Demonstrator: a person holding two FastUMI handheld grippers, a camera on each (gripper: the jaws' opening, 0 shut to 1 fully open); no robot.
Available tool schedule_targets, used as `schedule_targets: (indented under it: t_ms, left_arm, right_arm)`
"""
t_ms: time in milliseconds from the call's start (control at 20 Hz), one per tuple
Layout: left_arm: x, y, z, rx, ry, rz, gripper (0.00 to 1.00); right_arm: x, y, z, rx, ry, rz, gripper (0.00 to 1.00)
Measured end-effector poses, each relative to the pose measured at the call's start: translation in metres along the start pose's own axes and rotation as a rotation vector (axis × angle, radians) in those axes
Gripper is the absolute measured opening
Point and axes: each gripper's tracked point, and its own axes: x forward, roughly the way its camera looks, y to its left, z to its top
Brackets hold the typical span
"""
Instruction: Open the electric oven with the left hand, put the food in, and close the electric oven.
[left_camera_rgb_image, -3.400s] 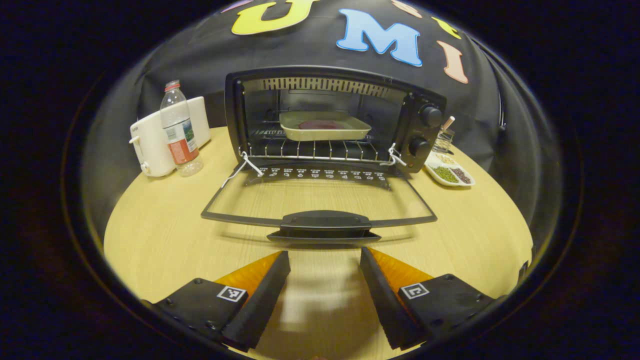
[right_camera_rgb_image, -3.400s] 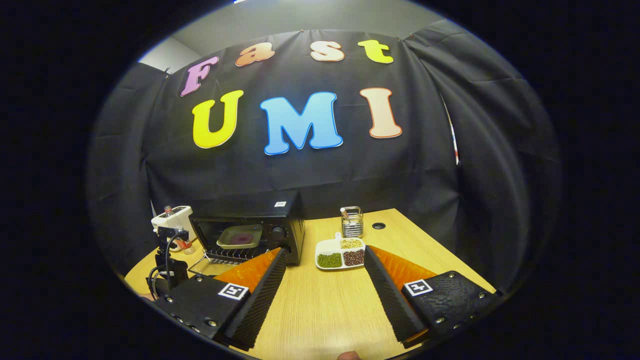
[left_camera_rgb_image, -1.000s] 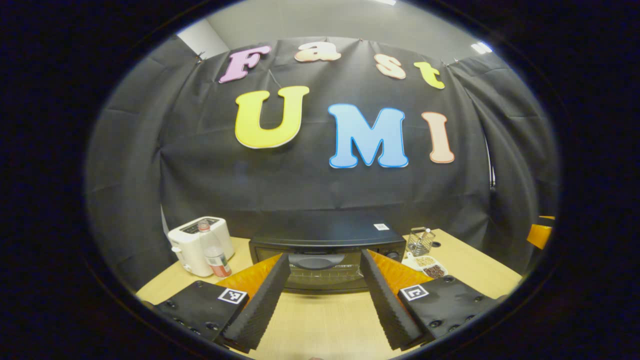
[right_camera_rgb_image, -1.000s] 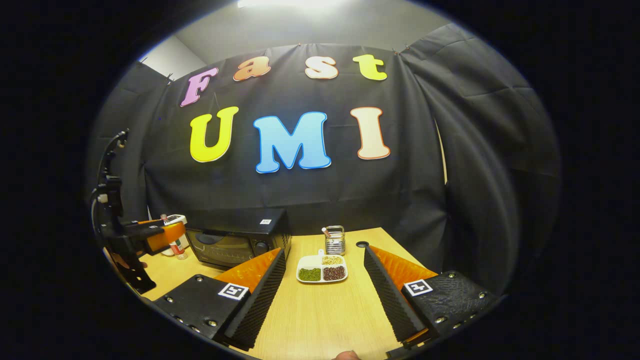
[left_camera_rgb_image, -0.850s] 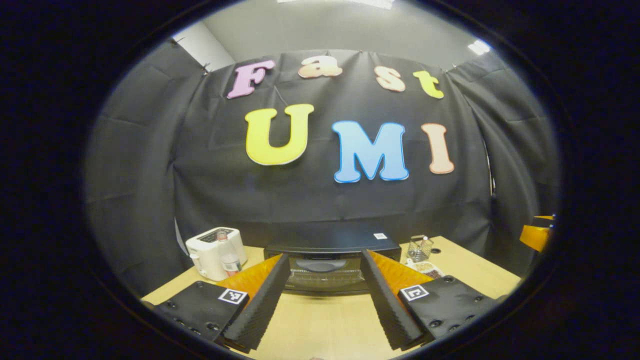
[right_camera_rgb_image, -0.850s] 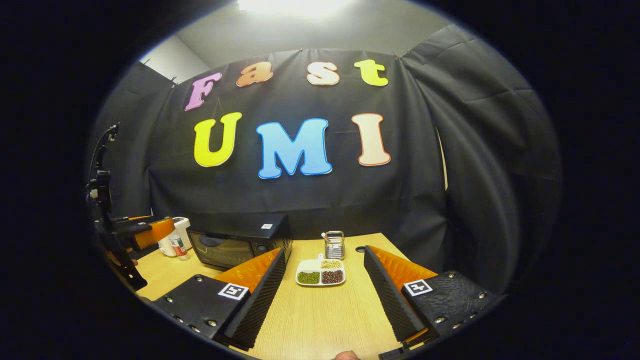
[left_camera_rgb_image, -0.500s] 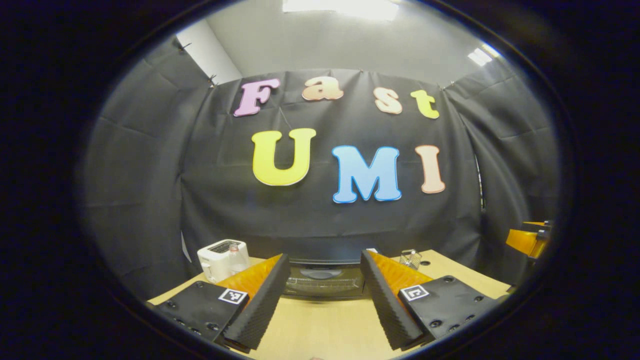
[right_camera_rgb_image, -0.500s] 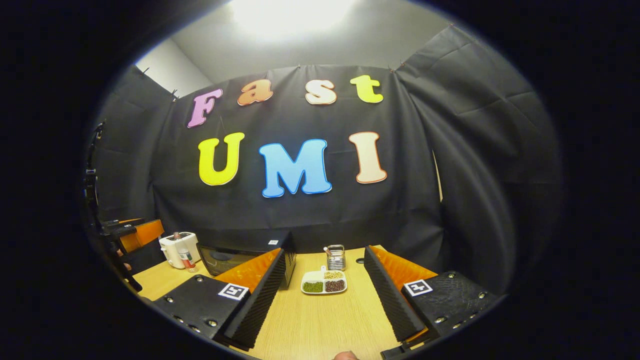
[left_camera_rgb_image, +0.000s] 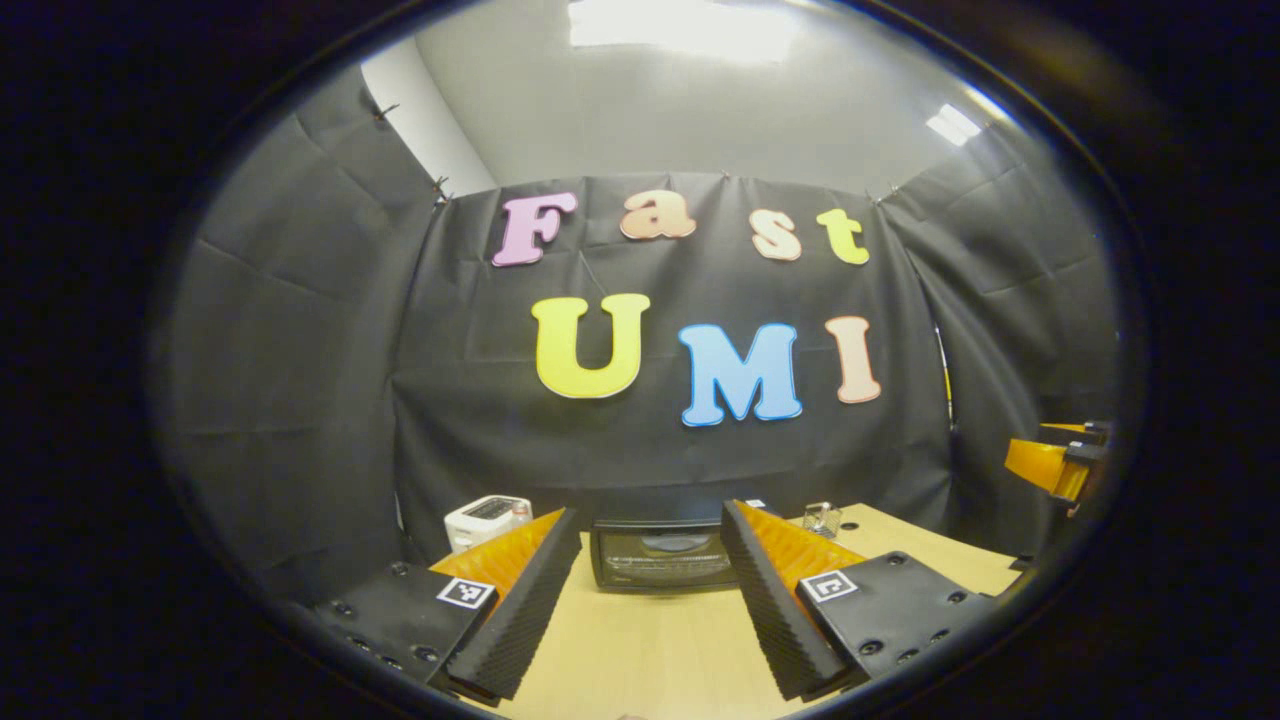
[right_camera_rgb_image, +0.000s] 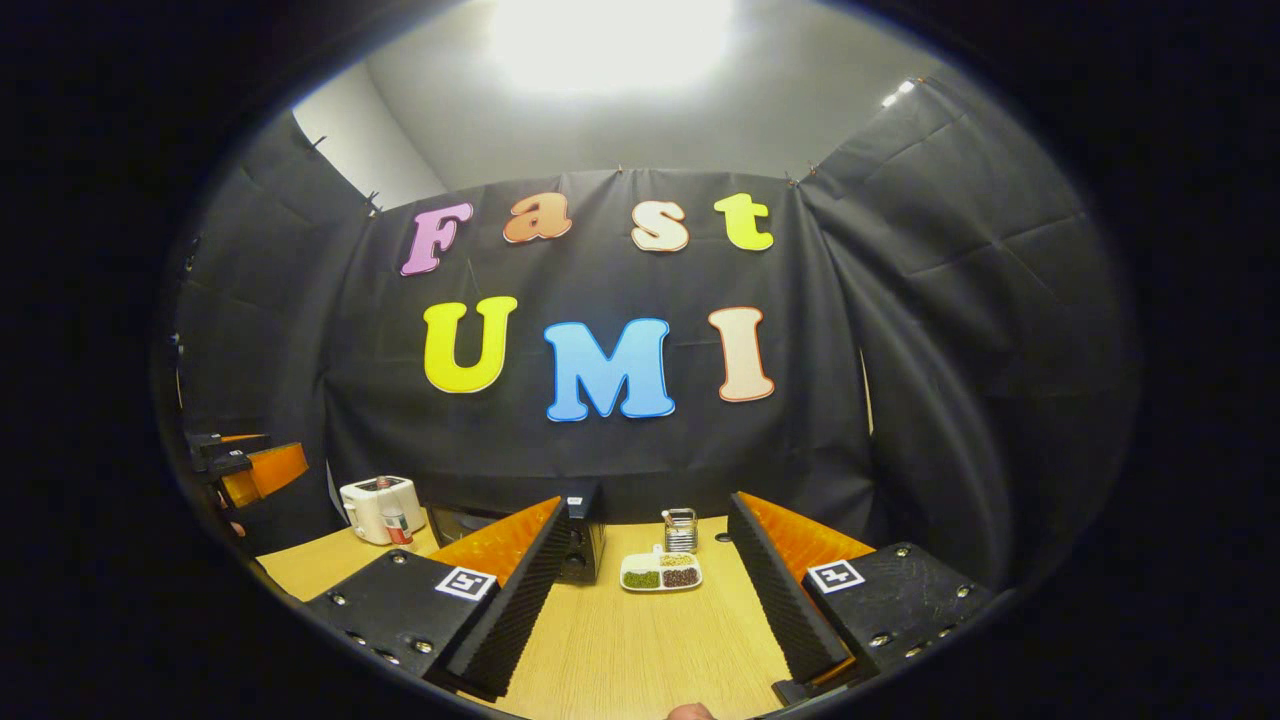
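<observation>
The left tool hung above the table with its two fingers spread wide and nothing between them. Straight ahead of it, framed in the gap between the fingers and well apart from them, the electric oven stood at the far side of the table with its glass door shut. Whether the food was inside could not be made out through the dark glass. Ahead and to the left of that tool, just beside the oven, stood a white toaster; ahead and to its right, past the oven, a small wire holder.

The right tool was likewise released, fingers wide apart over bare tabletop and gripping nothing. Directly ahead of it, between its fingers but farther off, lay a divided dish of beans and grains, with the wire holder just behind it. The oven stood ahead and to the left of this tool, partly hidden behind its left finger. Farther left were the toaster and a bottle touching or just in front of it, and at the far left edge the left tool was seen held up off the table.
</observation>
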Motion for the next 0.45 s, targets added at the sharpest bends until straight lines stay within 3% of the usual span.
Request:
schedule_targets:
  t_ms: [450]
  left_arm:
    - [-0.047, 0.027, -0.001, -0.017, -0.009, 0.026, 1.00]
  right_arm:
    - [-0.031, 0.024, 0.004, -0.017, -0.019, 0.031, 0.98]
